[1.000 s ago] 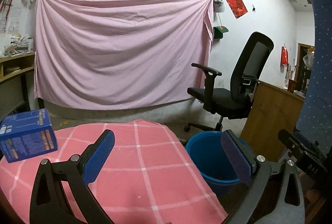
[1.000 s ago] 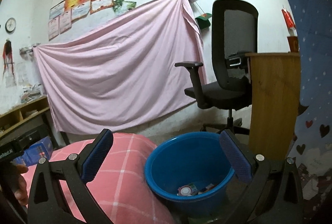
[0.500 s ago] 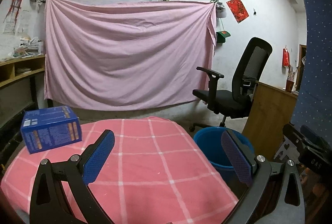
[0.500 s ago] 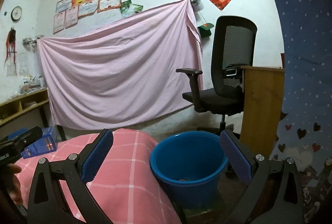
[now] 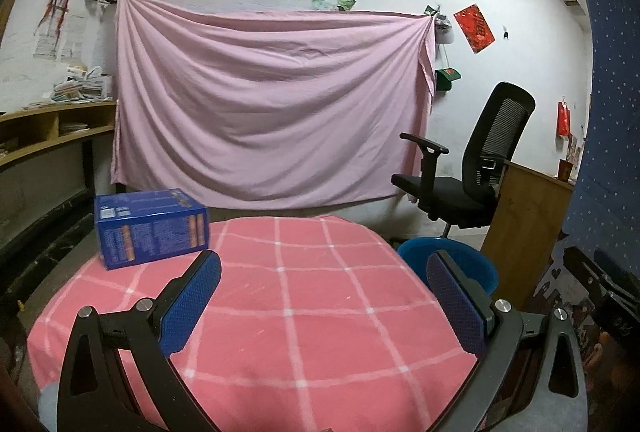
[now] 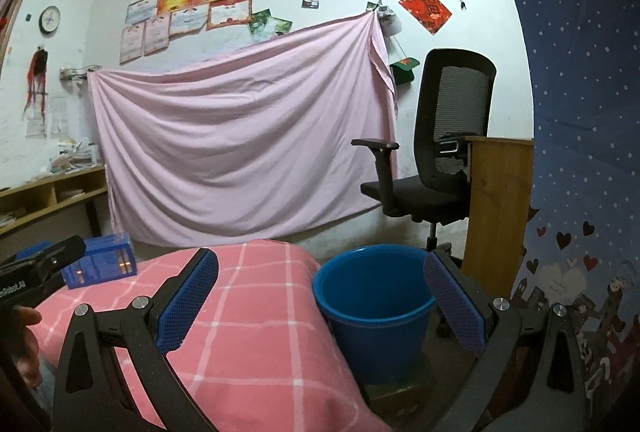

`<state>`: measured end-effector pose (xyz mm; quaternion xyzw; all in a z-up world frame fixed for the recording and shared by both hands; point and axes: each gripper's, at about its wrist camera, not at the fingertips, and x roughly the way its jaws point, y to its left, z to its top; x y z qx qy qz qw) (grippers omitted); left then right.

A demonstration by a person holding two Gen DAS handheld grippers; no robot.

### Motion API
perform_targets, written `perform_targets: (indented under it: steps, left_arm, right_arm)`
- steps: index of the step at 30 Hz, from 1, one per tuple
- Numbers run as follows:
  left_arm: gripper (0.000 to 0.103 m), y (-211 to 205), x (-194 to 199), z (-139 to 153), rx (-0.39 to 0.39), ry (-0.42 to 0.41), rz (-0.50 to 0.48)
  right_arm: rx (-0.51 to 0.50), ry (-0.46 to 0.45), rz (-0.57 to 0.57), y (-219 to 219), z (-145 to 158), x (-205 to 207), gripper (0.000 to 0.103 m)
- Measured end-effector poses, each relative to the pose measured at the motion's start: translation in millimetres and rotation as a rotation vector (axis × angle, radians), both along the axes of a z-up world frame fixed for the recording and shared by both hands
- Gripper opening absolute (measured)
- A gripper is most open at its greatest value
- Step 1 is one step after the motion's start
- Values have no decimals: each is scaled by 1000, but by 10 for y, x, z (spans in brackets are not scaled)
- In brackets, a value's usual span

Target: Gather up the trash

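Observation:
A blue carton [image 5: 150, 226] lies at the far left of the round table under a pink checked cloth [image 5: 288, 296]; the right wrist view shows the carton [image 6: 100, 264] small at the left. A blue bucket [image 6: 374, 308] stands on the floor beside the table's right edge, and the bucket [image 5: 472, 264] is half hidden behind a finger in the left wrist view. My left gripper [image 5: 320, 302] hangs open above the cloth, nothing between its fingers. My right gripper [image 6: 320, 298] is open over the table edge and bucket, empty. The bucket's inside is hidden from here.
A black office chair [image 5: 472, 184] and a wooden desk [image 6: 500, 208] stand right of the bucket. A pink sheet [image 5: 272, 112] covers the back wall. Wooden shelves [image 5: 44, 136] run along the left. A hand [image 6: 24, 344] holds the other gripper at the left edge.
Both cameras have pulled back and tilted up. The carton has shifted rightward in the left wrist view. The bucket's contents, visible a second ago, are out of sight now.

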<state>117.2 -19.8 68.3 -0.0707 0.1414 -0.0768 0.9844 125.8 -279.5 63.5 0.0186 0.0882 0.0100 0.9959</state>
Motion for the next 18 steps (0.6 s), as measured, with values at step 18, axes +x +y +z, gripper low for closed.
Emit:
perform_targets:
  steps: [18]
  left_arm:
    - [101, 321, -651, -311, 47, -44, 45]
  right_arm:
    - [10, 13, 37, 515, -304, -548, 103]
